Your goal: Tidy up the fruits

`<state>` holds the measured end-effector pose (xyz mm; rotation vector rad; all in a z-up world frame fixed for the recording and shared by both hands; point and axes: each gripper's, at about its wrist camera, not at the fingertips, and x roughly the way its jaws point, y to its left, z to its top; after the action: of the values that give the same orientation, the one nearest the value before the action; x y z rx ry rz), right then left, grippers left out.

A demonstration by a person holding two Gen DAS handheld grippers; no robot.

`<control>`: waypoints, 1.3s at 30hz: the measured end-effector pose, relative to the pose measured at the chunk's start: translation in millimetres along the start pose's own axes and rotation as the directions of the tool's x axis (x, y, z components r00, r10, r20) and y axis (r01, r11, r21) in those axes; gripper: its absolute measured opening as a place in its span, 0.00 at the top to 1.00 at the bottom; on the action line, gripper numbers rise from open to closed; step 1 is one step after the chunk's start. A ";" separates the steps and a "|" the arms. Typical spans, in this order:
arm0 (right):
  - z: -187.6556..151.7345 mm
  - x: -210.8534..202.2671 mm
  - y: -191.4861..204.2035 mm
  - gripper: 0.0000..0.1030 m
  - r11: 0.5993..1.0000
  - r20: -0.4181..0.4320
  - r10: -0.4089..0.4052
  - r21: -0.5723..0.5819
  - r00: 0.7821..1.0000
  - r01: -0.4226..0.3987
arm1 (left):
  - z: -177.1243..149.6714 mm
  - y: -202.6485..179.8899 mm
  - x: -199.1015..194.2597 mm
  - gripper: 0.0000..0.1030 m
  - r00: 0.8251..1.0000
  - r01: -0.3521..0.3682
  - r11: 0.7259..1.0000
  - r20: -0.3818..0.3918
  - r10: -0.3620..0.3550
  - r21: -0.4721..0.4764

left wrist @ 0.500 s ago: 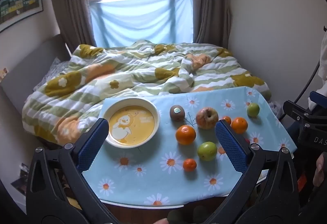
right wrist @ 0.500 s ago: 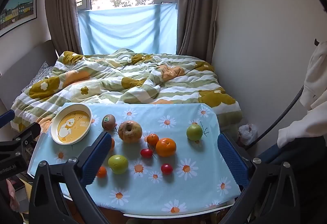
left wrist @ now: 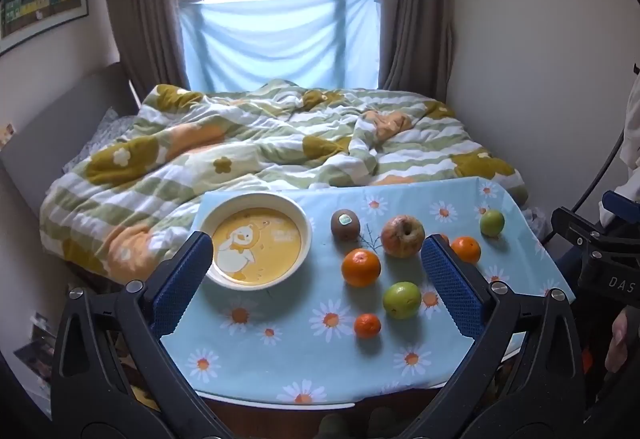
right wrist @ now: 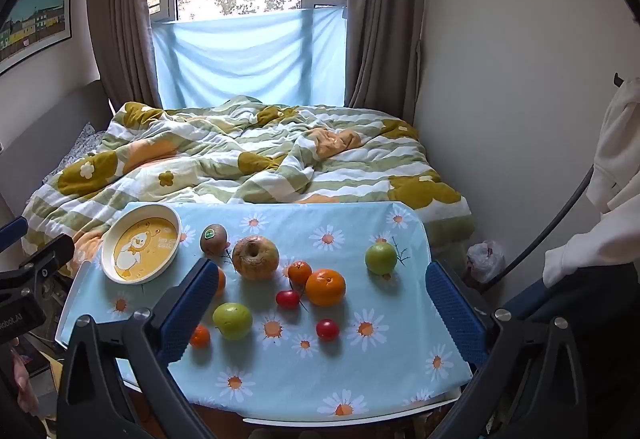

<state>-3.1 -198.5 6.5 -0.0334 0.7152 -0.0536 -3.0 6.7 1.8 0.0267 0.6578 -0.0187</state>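
A small table with a blue daisy cloth [left wrist: 280, 359] [right wrist: 360, 367] holds loose fruit. A white bowl with a yellow duck inside [left wrist: 256, 243] [right wrist: 140, 243] stands empty at the left. Near it lie a kiwi [left wrist: 345, 224] [right wrist: 213, 238], a brownish apple [left wrist: 402, 236] [right wrist: 255, 257], oranges [left wrist: 361, 267] [right wrist: 325, 287], green apples [left wrist: 402, 299] [right wrist: 232, 320] [right wrist: 380, 258], small tangerines [left wrist: 367, 325] [right wrist: 299, 272] and red cherry tomatoes [right wrist: 327, 329]. My left gripper [left wrist: 316, 279] is open and empty above the table's near left. My right gripper [right wrist: 320, 311] is open and empty above the near right.
A bed with a green, white and mustard flowered duvet [left wrist: 260, 151] lies behind the table. A window with brown curtains and a blue cloth [right wrist: 248, 55] is at the back. A wall [right wrist: 500, 79] runs along the right. A white garment [right wrist: 616, 175] hangs at the right edge.
Both views have shifted only slightly; the fruit and bowl have not moved. Both grippers stay open.
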 end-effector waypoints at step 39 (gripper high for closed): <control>-1.5 -2.1 2.5 0.00 1.000 0.002 0.004 0.001 1.000 -0.004 | 1.9 3.4 -6.0 0.00 0.999 -0.033 0.999 0.012 0.033 -0.006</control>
<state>-5.6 -196.0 6.6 -0.0309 0.7131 -0.0498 -6.6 10.1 7.0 0.0319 0.6457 0.0150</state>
